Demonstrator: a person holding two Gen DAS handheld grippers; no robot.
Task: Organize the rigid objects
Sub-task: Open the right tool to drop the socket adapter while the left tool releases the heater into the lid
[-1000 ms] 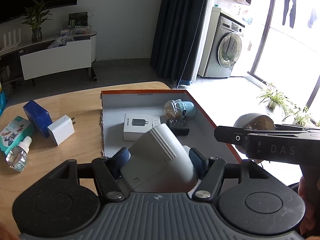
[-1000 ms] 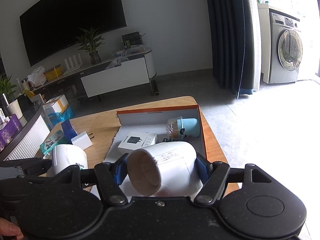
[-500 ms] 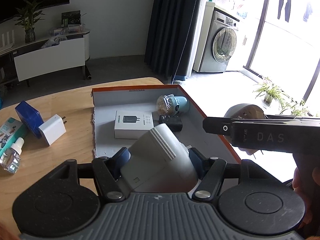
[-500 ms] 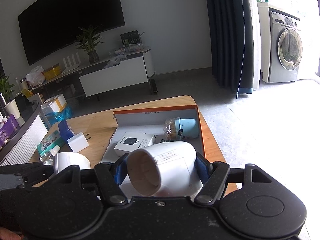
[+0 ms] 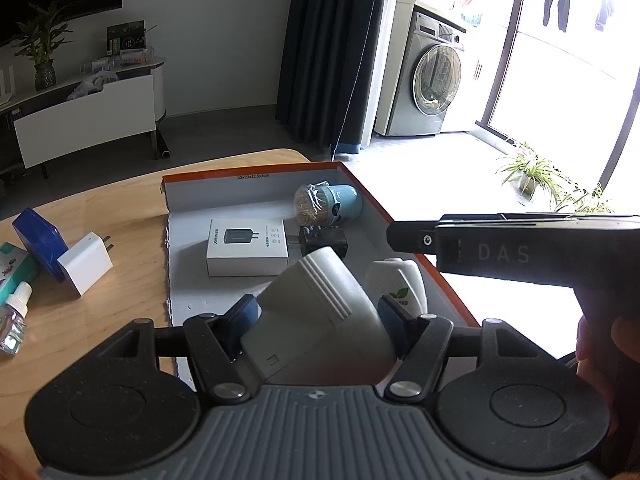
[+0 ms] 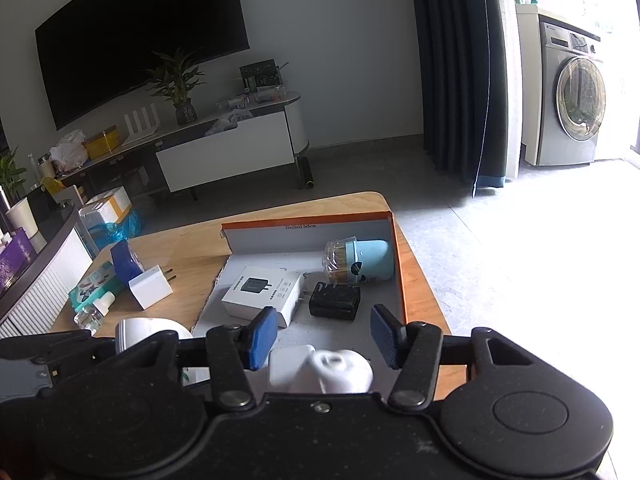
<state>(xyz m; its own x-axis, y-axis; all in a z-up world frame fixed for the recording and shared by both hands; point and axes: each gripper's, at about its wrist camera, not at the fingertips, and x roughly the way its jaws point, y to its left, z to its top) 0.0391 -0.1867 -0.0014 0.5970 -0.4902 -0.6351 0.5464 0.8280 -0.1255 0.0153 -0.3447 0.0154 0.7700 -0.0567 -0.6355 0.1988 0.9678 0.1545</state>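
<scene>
My left gripper (image 5: pixel 320 316) is shut on a grey-white plastic device (image 5: pixel 312 304), held over the near end of the orange-rimmed box (image 5: pixel 256 176). My right gripper (image 6: pixel 323 334) hovers over the same box with its jaws closing and nothing between the blue pads (image 6: pixel 260 336). A white plastic device (image 6: pixel 324 370) lies on the box floor just under them; its green leaf label (image 5: pixel 400 294) shows in the left wrist view. Inside the box lie a white charger carton (image 5: pixel 248 246), a black adapter (image 5: pixel 324 240) and a blue toothpick holder (image 5: pixel 332 202).
On the wooden table (image 5: pixel 132 280) left of the box sit a blue box (image 5: pixel 38 240), a white plug charger (image 5: pixel 84 264), a teal carton (image 5: pixel 14 268) and a small clear bottle (image 5: pixel 12 320). The table's right edge runs close beside the box.
The white device that sat between the right gripper's pads has left them and now lies in the box below. The right pads stand closer together. The left gripper keeps its hold.
</scene>
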